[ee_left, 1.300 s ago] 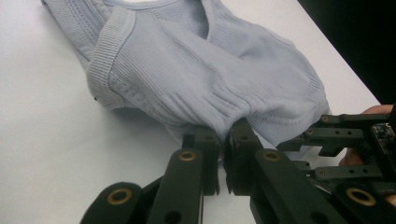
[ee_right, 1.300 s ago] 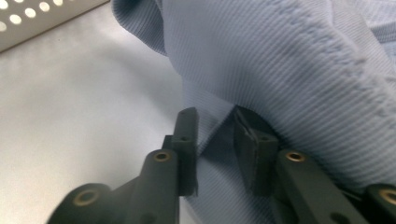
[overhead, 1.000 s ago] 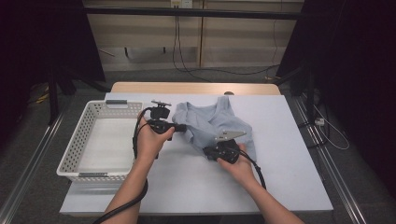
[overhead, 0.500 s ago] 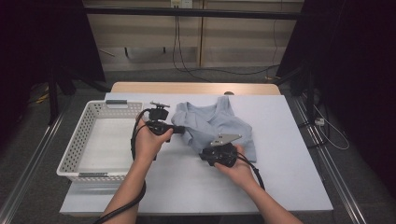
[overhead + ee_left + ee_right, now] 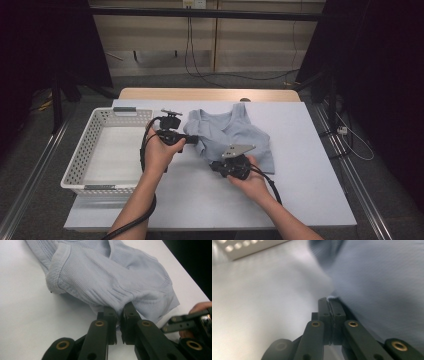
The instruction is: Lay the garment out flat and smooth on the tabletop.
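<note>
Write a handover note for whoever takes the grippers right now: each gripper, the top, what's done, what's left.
Left gripper: jaws shut on a bunched fold of the light blue top.
Right gripper: jaws shut on the top's edge.
The top lies crumpled on the white table, beside the white basket, which has nothing in it.
Done: both grips taken.
Left: probably fold the top or lift it into the basket.

Both forearms reach in from the near edge of the scene. The left gripper [image 5: 192,140] sits farther in, its hand [image 5: 159,153] wrapped around the body, jaws pointing right and nearly together. The right gripper [image 5: 214,165] lies nearer, its hand [image 5: 250,181] behind it, jaws pointing left and pressed together.
</note>
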Demonstrator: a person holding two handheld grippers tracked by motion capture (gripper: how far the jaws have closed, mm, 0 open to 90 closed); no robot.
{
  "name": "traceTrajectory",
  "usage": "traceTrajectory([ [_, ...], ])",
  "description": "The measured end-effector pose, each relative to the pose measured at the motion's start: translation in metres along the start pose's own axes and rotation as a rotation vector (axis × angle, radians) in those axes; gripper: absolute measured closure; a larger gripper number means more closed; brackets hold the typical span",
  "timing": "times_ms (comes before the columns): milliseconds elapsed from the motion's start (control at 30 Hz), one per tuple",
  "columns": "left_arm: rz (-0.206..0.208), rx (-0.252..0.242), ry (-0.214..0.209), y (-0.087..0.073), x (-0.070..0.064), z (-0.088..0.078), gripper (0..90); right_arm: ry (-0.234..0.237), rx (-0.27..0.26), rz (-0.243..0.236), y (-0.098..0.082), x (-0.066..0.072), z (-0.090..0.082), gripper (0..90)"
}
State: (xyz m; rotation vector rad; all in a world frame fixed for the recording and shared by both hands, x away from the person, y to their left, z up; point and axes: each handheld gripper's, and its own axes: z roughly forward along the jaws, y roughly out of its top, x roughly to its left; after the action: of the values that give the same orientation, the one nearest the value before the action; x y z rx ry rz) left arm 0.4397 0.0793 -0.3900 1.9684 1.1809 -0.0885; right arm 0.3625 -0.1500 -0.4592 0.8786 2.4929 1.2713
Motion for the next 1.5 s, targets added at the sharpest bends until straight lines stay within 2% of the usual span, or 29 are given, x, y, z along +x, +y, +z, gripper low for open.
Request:
traceTrajectory([
  [67, 0.002, 0.0, 0.01, -0.002, 0.0, 0.0, 83.7, 0.008, 0.034, -0.027, 0.0, 0.005, 0.003, 88.7],
  [167, 0.01, 0.008, 0.014, -0.006, 0.001, 0.0, 82.3, 0.027, 0.048, -0.02, -0.002, 0.008, 0.005, 89.5],
  [233, 0.007, 0.007, 0.019, -0.009, 0.001, 0.0, 80.5, 0.057, 0.045, -0.011, -0.002, 0.01, 0.006, 90.0],
  [267, 0.007, 0.003, 0.022, -0.01, 0.002, -0.001, 78.6, 0.06, 0.046, -0.021, -0.001, 0.012, 0.006, 89.9],
  [367, 0.009, 0.003, 0.039, -0.013, 0.004, -0.004, 72.7, 0.047, 0.044, -0.04, 0.001, 0.015, 0.006, 87.4],
  [633, 0.009, 0.011, 0.062, -0.025, 0.012, -0.004, 64.1, -0.023, 0.005, 0.02, 0.002, 0.005, -0.003, 69.6],
  [967, 0.022, 0.01, 0.081, -0.037, 0.016, 0.004, 49.8, -0.045, 0.05, 0.004, -0.002, 0.004, 0.012, 66.3],
  [1033, 0.017, 0.01, 0.082, -0.041, 0.017, 0.005, 49.2, -0.041, 0.048, 0.009, -0.001, 0.004, 0.013, 69.5],
  [1133, 0.015, 0.014, 0.084, -0.046, 0.019, 0.004, 49.1, -0.037, 0.048, 0.005, 0.0, 0.004, 0.014, 86.9],
  [1167, 0.009, 0.009, 0.086, -0.047, 0.019, 0.004, 49.2, -0.02, 0.047, 0.009, 0.0, 0.003, 0.015, 88.1],
  [1233, 0.012, 0.015, 0.087, -0.049, 0.02, 0.003, 49.5, -0.018, 0.049, 0.018, 0.001, 0.003, 0.015, 88.9],
  [1300, -0.002, 0.011, 0.084, -0.051, 0.019, 0.005, 51.8, -0.009, 0.047, 0.019, 0.001, 0.004, 0.015, 89.4],
  [1400, -0.003, 0.001, 0.083, -0.051, 0.019, 0.006, 51.1, 0.032, 0.045, 0.027, 0.003, 0.009, 0.014, 89.8],
  [1500, 0.0, -0.012, 0.081, -0.051, 0.019, 0.006, 51.4, 0.036, 0.064, -0.025, 0.006, 0.017, 0.011, 89.9],
])
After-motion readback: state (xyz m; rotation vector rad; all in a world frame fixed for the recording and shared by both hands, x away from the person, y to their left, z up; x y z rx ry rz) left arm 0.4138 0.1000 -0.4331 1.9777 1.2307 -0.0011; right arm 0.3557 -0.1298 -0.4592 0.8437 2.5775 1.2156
